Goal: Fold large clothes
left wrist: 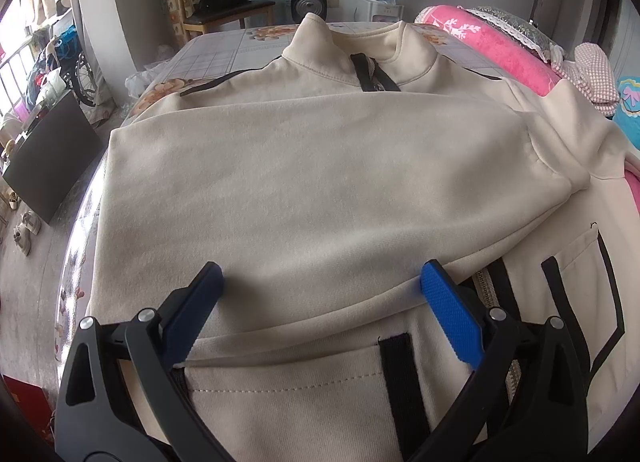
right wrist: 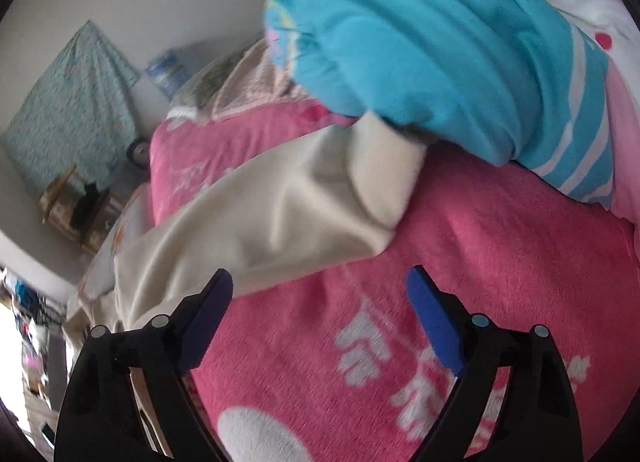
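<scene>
Cream fleece fills my left view: the zip-up jacket lies flat on the bed, collar toward the far edge, one sleeve folded across its chest. My left gripper hovers over the hem with jaws spread wide, holding nothing. My right gripper (view blurred) is likewise agape above the pink blanket, where the other sleeve trails toward a turquoise quilt.
</scene>
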The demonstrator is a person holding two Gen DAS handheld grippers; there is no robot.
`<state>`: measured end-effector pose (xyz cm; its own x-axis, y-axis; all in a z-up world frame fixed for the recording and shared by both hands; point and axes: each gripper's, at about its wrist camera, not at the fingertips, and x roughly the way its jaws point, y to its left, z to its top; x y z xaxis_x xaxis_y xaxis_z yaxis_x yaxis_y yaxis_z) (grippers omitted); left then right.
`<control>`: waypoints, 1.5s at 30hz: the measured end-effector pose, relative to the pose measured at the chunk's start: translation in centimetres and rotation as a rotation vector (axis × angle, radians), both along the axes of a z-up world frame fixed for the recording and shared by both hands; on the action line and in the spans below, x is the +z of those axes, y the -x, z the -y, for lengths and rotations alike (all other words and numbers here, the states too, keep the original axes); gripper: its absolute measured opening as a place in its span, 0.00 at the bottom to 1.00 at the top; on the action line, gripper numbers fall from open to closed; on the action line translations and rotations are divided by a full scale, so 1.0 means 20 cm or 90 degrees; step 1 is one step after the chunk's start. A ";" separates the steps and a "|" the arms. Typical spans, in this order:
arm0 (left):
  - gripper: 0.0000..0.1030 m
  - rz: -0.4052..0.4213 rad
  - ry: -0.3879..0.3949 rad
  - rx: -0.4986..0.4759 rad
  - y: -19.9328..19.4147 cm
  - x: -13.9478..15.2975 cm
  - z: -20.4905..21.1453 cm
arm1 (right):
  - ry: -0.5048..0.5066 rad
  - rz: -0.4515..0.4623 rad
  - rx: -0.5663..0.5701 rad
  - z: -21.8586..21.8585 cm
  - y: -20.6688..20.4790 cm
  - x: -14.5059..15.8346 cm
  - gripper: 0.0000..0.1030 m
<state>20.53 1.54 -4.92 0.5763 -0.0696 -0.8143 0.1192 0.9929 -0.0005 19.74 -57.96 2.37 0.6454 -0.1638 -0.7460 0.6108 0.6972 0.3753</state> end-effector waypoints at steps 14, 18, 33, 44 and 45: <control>0.94 0.000 0.000 0.000 0.00 0.00 0.00 | -0.016 0.020 -0.142 0.29 -0.19 -0.24 0.17; 0.94 0.000 0.000 0.000 0.00 0.00 0.00 | -0.001 0.035 -0.111 0.22 -0.18 -0.14 0.09; 0.93 0.001 0.008 -0.001 0.01 0.01 0.00 | 0.148 0.223 0.126 -0.43 -0.28 0.78 0.08; 0.48 -0.032 0.090 0.009 0.09 0.11 -0.16 | 0.162 0.313 0.428 -1.36 -0.50 1.08 0.08; 0.45 -0.043 0.093 0.014 0.09 0.11 -0.18 | 0.159 0.316 0.462 -1.48 -0.52 1.06 0.08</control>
<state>18.79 5.19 -2.81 0.5238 -0.1789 -0.8328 0.0929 0.9839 -0.1529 30.16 -28.43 23.65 0.8907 0.2877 -0.3519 -0.2004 0.9434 0.2641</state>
